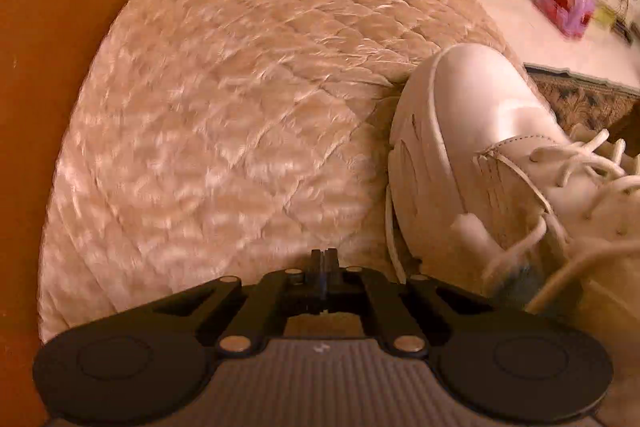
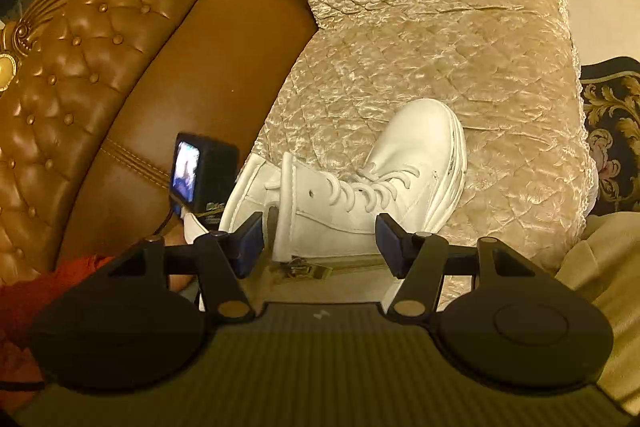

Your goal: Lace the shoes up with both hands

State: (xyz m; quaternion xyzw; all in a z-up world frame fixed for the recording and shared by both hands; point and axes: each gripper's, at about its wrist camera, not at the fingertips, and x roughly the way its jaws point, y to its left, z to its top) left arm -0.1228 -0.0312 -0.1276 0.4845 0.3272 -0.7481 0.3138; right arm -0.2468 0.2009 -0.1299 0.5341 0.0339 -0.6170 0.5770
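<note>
**Left jaws closed, apparently empty; right open over the boot collar**

Nearest in the left wrist view: left gripper [image 1: 325, 259] had its jaws fully together over the quilt [image 1: 224, 131]. No lace was visible between the pads; if a thin bit was pinched there, I couldn't tell. A loose lace [image 1: 390, 227] ran down the sole side of the boot [image 1: 472, 131], just beside the gripper. More loose lace lay tangled near the boot's ankle.

Right wrist view: right gripper [image 2: 320, 241] was wide open, holding nothing, with its fingers either side of the boot's collar. The pads were not seen pressing it. A brass zip pull [image 2: 300, 269] sat just below the collar.

The boot [image 2: 360, 183] lay on its side on the quilt [image 2: 440, 39], toe pointing away from the gripper, lower eyelets already laced. Beyond the boot's heel: a small camera [image 2: 202, 173] against the brown leather sofa [image 2: 120, 47].

Judgement: still at the pick-up-the-lace-end step. The left grip probably missed. Next move calls for reopening left, landing on the loose lace beside the sole, and right steadying the collar or taking the other end.
</note>
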